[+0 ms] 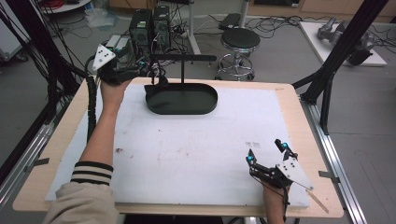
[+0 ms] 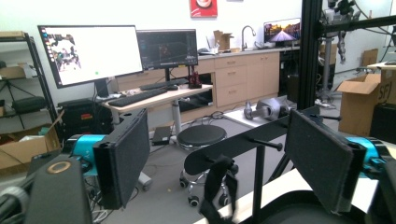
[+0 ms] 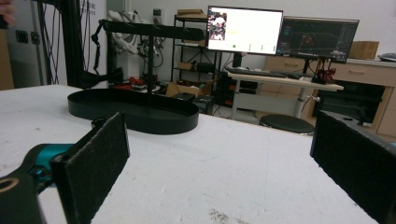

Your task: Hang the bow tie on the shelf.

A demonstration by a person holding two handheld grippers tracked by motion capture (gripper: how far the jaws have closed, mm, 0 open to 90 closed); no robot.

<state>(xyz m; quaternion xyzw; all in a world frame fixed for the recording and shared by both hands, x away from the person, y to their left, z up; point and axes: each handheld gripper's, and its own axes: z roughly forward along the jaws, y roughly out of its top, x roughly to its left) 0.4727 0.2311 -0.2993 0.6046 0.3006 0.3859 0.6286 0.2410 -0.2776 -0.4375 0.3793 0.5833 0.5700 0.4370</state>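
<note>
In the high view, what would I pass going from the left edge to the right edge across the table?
Left gripper → black oval tray with its T-shaped stand → right gripper, open over the white mat.

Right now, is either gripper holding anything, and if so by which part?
Nothing is held. The left gripper is open beside the black stand's crossbar, and the right gripper is open over the bare white mat.
</note>
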